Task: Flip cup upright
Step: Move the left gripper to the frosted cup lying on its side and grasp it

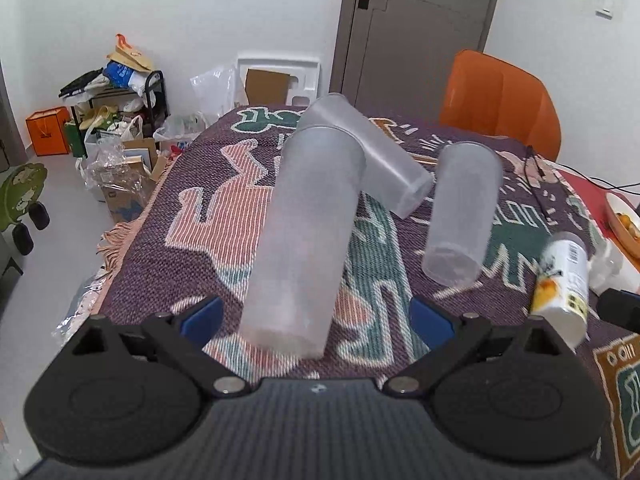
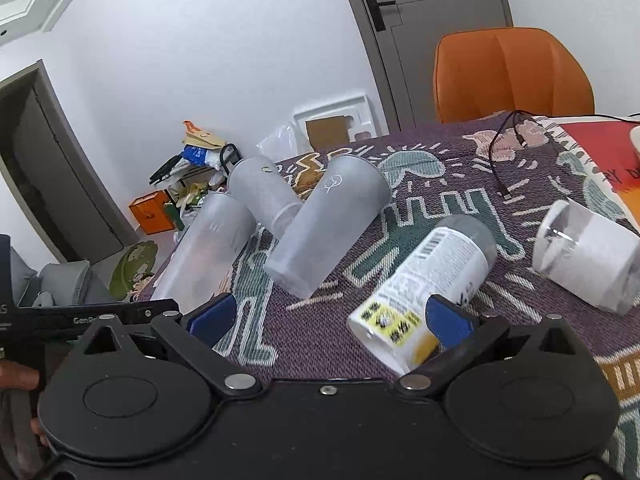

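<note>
You are approaching the frosted cup (image 1: 304,236) lying on its side near the left edge of the table (image 1: 168,216), with the left gripper (image 1: 318,318) and right gripper (image 2: 326,320) both spread wide and empty, and the cup is likely light, thin-walled and slippery, so grip mid-body gently.

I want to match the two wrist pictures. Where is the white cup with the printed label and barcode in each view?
Left wrist view: the labelled white cup lies on its side at the right edge, beside the right fingertip of the left gripper.
Right wrist view: it lies low and right of centre, just before the right gripper, which is open.
Shared landmark: the orange chair behind the table.
</note>
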Available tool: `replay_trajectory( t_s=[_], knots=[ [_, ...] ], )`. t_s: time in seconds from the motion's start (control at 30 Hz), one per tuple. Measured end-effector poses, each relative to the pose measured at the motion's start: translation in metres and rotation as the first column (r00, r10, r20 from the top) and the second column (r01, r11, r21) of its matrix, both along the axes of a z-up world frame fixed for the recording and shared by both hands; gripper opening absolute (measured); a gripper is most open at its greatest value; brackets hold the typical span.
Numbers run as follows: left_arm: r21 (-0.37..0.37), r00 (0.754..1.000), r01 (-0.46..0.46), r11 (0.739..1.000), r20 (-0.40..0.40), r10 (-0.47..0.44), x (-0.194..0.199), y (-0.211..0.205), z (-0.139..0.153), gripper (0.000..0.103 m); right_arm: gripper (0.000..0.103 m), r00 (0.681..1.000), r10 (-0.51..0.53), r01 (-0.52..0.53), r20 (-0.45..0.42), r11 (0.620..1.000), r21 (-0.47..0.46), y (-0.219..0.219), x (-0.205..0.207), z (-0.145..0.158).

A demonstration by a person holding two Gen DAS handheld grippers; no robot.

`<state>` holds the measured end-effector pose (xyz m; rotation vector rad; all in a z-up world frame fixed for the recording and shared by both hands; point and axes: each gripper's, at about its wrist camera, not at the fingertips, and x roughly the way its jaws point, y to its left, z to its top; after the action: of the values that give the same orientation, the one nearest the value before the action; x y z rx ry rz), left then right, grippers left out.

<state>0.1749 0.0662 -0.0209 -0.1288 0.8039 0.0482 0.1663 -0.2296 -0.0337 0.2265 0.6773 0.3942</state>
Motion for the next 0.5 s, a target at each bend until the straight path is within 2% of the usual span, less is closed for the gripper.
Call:
replay_trajectory(
  t_s=[0.1, 0.37, 0.5],
  knots=[
    [-0.009, 1.000, -0.002, 1.000, -0.018, 0.002, 0.015, 0.006, -0.006, 0.092, 0.103, 1.000, -0.002, 0.002, -0.010, 1.000, -0.013, 0.005, 0.009, -0.002],
    [-0.052, 0.999, -0.010, 0.999, -0.043, 0.007, 0.045, 0.018, -0.019, 0.089, 0.103, 0.999, -0.019, 0.018, -0.035, 0.999, -0.041, 0.010, 0.026, -0.009],
    [-0.060, 0.999, -0.004, 0.998, -0.050, 0.001, 0.057, 0.023, -0.022, 0.084, 0.103, 0.999, -0.029, 0.027, -0.040, 0.998, -0.054, 0.009, 0.029, -0.010]
  ],
)
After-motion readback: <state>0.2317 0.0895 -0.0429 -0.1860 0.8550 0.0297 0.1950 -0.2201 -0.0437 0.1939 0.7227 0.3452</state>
